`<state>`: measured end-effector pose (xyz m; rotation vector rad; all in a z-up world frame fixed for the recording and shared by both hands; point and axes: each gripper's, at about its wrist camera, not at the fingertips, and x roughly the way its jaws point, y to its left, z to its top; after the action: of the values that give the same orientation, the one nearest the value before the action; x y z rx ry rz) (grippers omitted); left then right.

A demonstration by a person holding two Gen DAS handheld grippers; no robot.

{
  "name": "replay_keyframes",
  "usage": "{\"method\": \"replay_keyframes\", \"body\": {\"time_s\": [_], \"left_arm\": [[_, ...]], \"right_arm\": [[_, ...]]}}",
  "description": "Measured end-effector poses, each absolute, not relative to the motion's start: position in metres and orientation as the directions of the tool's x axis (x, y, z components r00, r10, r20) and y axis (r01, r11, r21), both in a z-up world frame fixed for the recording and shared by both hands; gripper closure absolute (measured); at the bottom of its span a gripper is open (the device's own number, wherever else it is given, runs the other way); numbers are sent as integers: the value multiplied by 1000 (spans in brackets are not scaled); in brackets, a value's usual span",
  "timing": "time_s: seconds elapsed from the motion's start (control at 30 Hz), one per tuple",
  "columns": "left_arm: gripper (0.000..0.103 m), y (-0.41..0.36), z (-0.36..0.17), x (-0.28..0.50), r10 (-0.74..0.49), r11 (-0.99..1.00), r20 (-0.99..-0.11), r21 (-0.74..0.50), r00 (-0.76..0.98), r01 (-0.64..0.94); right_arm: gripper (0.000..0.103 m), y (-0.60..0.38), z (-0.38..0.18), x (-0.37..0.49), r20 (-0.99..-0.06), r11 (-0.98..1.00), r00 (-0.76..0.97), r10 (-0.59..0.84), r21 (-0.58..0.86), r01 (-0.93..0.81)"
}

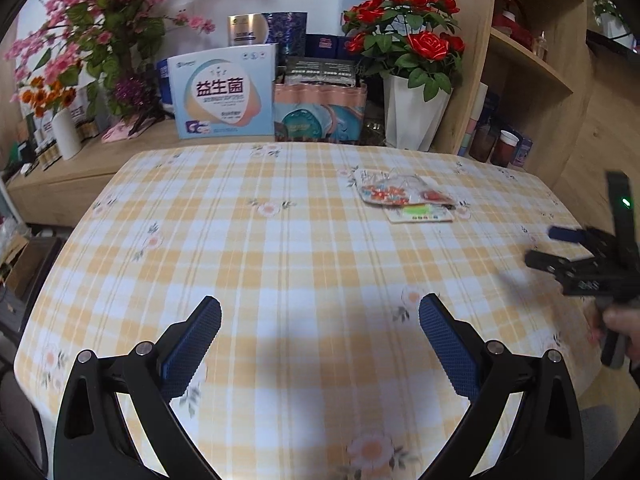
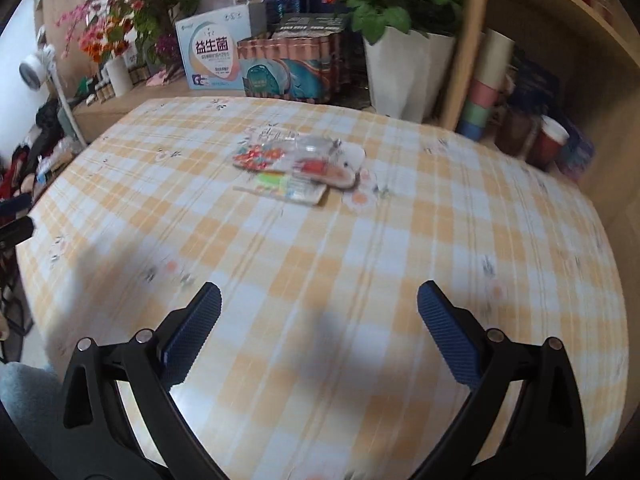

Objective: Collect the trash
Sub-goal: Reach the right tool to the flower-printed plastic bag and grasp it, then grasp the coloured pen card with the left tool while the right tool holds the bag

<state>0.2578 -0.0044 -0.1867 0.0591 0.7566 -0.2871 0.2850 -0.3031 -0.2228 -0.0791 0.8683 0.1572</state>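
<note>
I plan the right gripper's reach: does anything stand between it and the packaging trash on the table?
Nothing visible does. Only bare checked tablecloth lies between the open right gripper and the plastic packaging. The white rose pot stands behind the table.

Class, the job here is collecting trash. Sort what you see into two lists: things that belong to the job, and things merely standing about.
Belongs to the job:
- plastic wrappers on the checked tablecloth
- flat card packaging beneath them
- left gripper, open
- right gripper, open

Standing about:
- rose pot
- probiotics box
- pink blossoms
- cups
</note>
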Motion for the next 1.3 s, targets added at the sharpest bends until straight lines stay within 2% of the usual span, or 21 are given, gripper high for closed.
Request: {"method": "replay_keyframes", "body": {"time_s": [0.3, 0.63, 0.7, 0.8, 0.87, 0.9, 0.97, 1.3], "left_arm": [[6, 9, -202, 313, -239, 965, -695, -92, 678, 246], [6, 35, -216, 342, -234, 972, -705, -155, 670, 176], [6, 35, -218, 345, -233, 972, -706, -155, 669, 176], [6, 34, -221, 348, -244, 970, -707, -168, 664, 178], [6, 32, -221, 349, -252, 968, -706, -173, 662, 184], [6, 31, -222, 349, -255, 967, -706, -174, 660, 187], [6, 29, -224, 350, -260, 966, -709, -179, 656, 188], [6, -12, -219, 352, -327, 942, -702, -188, 632, 278]], "right_arm": [[6, -238, -246, 405, -792, 938, 601, 104, -123, -325], [8, -191, -277, 468, -831, 904, 555, 24, -219, -366], [12, -197, -278, 476, -843, 926, 536, 55, -157, -343], [23, -199, -276, 475, -840, 932, 539, 52, -153, -329], [42, -198, -270, 469, -833, 926, 547, 77, -143, -348], [44, -199, -267, 465, -830, 926, 552, 78, -144, -349], [56, -202, -260, 459, -825, 926, 555, 104, -123, -357], [66, -244, -212, 417, -744, 938, 654, 136, -116, -327]]}}
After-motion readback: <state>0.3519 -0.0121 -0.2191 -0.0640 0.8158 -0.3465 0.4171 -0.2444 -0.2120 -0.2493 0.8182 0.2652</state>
